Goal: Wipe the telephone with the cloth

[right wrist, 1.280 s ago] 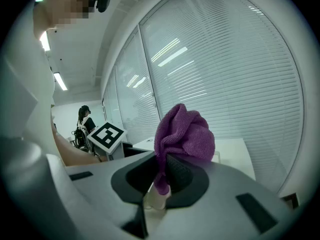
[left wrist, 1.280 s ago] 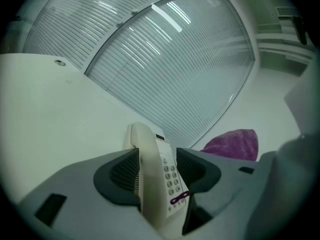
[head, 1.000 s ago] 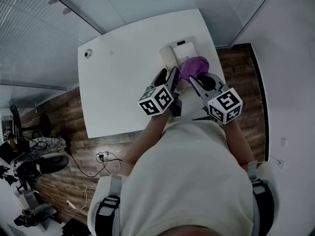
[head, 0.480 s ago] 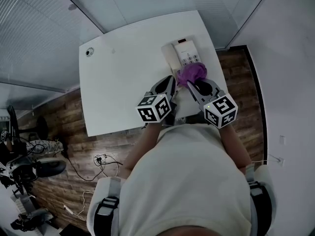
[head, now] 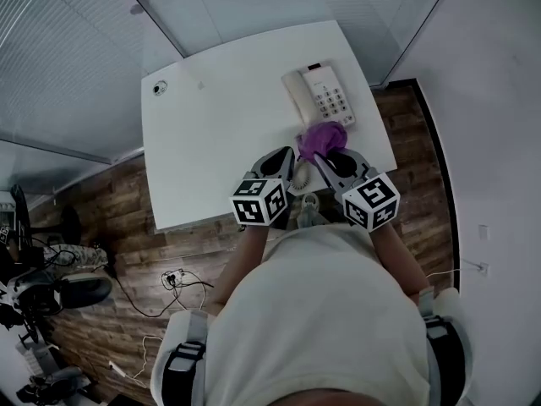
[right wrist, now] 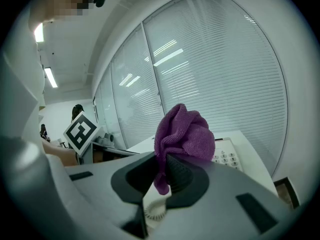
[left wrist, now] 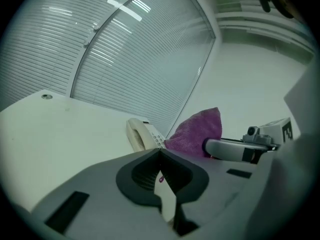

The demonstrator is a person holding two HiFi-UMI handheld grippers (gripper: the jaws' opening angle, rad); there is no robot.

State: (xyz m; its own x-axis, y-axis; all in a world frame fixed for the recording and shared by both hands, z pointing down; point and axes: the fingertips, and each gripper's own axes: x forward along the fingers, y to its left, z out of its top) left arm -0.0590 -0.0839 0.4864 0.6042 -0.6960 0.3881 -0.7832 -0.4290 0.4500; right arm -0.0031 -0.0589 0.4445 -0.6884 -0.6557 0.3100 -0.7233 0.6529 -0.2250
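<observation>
Cloth (head: 322, 137) is sitting pinched in the fingers of our right gripper (head: 326, 157), six o'clock of the telephone (head: 325, 93); we are holding our left gripper (head: 289, 157) at its nine o'clock, fingers together, empty.

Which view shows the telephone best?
The head view: the whole telephone lies unhidden on the table, seen from above. The left gripper view shows only one end of it, small. The right gripper view shows only a part; the cloth hides the rest.
</observation>
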